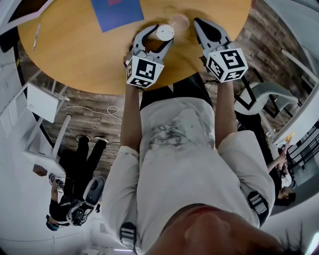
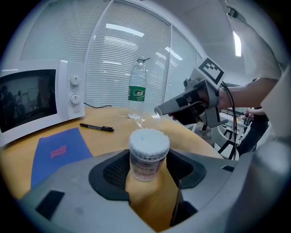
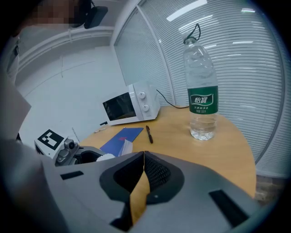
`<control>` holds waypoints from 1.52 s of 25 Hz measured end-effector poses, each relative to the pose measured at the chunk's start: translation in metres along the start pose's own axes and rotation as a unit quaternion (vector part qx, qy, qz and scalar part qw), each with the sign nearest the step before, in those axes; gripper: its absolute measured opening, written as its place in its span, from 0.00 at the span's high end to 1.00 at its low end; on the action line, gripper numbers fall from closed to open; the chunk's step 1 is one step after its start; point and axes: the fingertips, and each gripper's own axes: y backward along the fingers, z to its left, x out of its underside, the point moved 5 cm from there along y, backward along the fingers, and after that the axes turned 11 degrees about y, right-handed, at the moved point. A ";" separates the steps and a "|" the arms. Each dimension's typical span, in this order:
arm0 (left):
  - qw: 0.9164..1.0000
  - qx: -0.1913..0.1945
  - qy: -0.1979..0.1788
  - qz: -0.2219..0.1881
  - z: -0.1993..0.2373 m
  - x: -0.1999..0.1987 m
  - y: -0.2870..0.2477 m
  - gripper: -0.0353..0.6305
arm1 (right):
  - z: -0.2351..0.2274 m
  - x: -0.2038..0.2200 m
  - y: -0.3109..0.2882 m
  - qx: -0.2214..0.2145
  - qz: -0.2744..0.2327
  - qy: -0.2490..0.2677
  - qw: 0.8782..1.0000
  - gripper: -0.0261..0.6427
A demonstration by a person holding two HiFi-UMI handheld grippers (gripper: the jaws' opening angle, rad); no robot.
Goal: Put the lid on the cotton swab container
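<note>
The cotton swab container point(image 2: 148, 154), a small clear tub packed with white swabs and with no lid on, stands on the round wooden table point(image 1: 75, 55). My left gripper point(image 2: 148, 164) is open around it, one pad on each side and close to its wall; from above the container point(image 1: 164, 32) sits near the tips of the left gripper point(image 1: 160, 35). The clear round lid point(image 1: 178, 21) is just beyond it and shows as a tilted clear piece point(image 3: 124, 146) in the right gripper view. My right gripper point(image 3: 142, 154) is shut, its tips point(image 1: 198, 22) just right of the lid.
A water bottle point(image 3: 202, 91) stands at the far table edge, a white microwave point(image 2: 32, 100) at the back left. A blue folder point(image 1: 117, 12) and a black pen point(image 2: 96, 128) lie on the table. A second person stands on the floor at lower left point(image 1: 75, 174).
</note>
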 end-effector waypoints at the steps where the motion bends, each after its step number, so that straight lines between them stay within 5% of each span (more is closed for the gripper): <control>1: 1.000 0.001 0.000 0.000 0.000 0.000 0.000 0.56 | -0.001 0.001 -0.001 0.000 0.001 -0.001 1.000 0.87; 38: 1.000 0.004 0.004 -0.006 0.000 0.000 0.000 0.57 | 0.025 -0.004 -0.006 -0.058 -0.037 0.004 0.998 0.87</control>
